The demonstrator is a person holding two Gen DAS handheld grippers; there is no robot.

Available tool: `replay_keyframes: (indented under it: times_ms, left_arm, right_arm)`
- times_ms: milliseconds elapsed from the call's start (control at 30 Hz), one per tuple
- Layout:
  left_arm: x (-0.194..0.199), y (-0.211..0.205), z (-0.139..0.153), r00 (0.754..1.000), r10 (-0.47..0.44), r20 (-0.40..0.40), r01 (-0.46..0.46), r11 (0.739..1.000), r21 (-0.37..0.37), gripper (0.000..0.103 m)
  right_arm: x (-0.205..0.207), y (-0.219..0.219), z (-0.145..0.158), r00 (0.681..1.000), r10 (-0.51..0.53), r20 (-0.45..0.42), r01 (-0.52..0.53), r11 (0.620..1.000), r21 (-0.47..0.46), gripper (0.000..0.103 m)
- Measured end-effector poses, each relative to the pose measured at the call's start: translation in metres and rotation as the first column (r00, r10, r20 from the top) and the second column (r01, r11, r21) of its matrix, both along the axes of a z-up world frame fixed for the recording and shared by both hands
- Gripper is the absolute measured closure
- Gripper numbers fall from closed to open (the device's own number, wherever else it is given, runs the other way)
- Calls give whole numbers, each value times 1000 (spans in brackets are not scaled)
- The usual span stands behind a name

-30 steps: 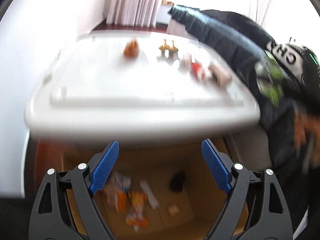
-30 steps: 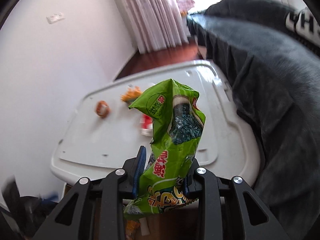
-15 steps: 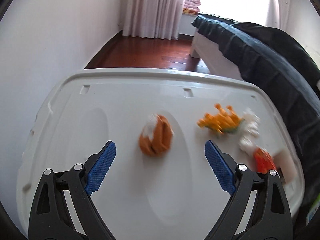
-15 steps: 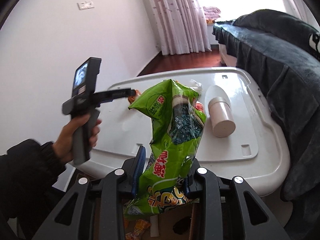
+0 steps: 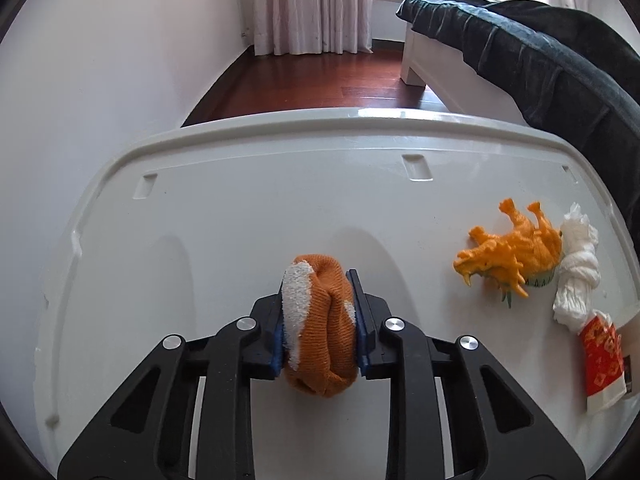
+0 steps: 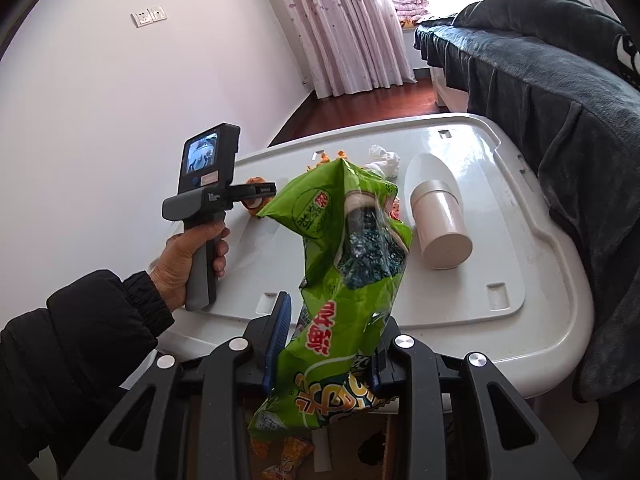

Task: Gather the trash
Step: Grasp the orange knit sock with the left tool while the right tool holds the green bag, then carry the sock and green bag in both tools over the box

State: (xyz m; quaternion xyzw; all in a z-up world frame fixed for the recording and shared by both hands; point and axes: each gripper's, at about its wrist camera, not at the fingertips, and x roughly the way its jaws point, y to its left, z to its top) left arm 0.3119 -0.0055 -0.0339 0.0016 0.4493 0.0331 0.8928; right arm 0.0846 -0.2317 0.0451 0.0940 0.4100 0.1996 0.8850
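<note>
On the white plastic lid point(image 5: 248, 216) our left gripper point(image 5: 319, 320) is closing its jaws on an orange and white sock point(image 5: 316, 332), the blue pads pressing it from both sides. Just to the right lie an orange toy dinosaur point(image 5: 512, 256), a white crumpled tissue point(image 5: 576, 264) touching it, and a red and white wrapper point(image 5: 604, 360) at the tissue's near end. Our right gripper point(image 6: 324, 344) is narrowed on a green snack bag point(image 6: 348, 280), held upright over a cardboard box point(image 6: 352, 444) with wrappers inside. Beyond the bag, a beige cup point(image 6: 442, 228) lies on its side on the lid.
</note>
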Motion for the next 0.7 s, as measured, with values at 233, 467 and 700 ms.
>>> replay_keyframes:
  times_ms: [233, 467, 700]
  left_arm:
    - [-51, 1, 27, 1000, 2, 28, -3, 1000, 14, 79]
    - [-151, 9, 70, 998, -3, 64, 6, 999, -53, 79]
    - [-306, -3, 62, 999, -39, 37, 41, 998, -45, 79]
  right_arm:
    - [-1, 14, 5, 999, 22, 26, -22, 1000, -9, 71]
    - [-9, 38, 17, 997, 40, 72, -41, 999, 5, 71]
    - [-49, 65, 16, 987, 81, 141, -73, 995, -63, 71]
